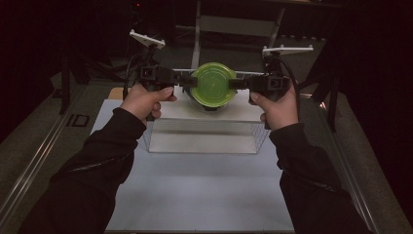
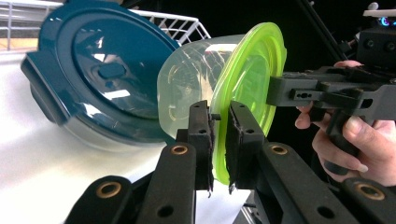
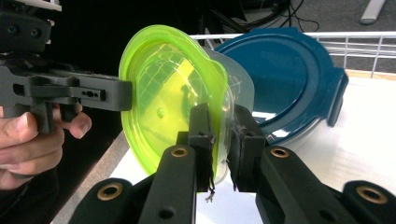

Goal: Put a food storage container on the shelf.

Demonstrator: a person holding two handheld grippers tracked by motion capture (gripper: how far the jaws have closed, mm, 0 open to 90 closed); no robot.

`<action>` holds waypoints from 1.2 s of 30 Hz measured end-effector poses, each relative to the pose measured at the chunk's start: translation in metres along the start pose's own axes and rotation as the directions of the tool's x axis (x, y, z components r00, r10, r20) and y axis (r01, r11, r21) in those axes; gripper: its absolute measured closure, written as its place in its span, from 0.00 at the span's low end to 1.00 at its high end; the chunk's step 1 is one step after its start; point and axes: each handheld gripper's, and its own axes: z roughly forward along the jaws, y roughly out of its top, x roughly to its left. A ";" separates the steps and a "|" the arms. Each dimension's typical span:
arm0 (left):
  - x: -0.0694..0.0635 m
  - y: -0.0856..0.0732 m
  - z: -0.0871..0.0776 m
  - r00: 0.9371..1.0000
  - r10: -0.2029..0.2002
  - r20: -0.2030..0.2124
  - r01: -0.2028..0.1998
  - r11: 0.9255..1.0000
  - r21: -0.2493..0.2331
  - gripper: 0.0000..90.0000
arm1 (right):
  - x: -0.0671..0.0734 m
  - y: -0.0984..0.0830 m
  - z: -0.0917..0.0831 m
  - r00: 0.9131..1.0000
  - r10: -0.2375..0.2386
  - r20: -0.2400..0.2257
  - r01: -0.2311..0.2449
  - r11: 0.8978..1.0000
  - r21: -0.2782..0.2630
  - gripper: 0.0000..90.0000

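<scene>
From above, I hold two grippers, one in each hand. My left gripper and my right gripper each pinch an opposite edge of one green-lidded container, which hangs in the air between them over the far end of a clear bin. There is one bin, standing on one white table. Around it the room is dark, with grey floor on both sides and a metal frame behind.

In the left gripper view, my left gripper has its jaws almost shut, clamped on the rim of the green lid; the container's clear body points away. Behind it lies one dark blue lid, tilted on the white surface, with one white wire rack beyond. My other gripper grips the far rim.

In the right gripper view, my right gripper is likewise nearly closed on the rim, the blue lid just behind the container.
</scene>
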 end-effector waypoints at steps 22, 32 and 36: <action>0.019 0.021 0.017 0.995 -0.085 -0.052 0.081 0.994 -0.068 0.82 | -0.015 0.029 0.023 0.997 0.068 0.031 -0.068 0.998 -0.003 0.85; 0.019 0.022 0.029 0.994 -0.084 -0.073 0.077 0.993 -0.086 0.70 | -0.030 0.035 0.032 0.994 0.097 0.050 -0.097 0.995 -0.004 0.75; 0.018 0.023 0.030 0.992 -0.080 -0.093 0.070 0.992 -0.103 0.63 | -0.034 0.038 0.035 0.994 0.107 0.020 -0.107 0.994 0.005 0.69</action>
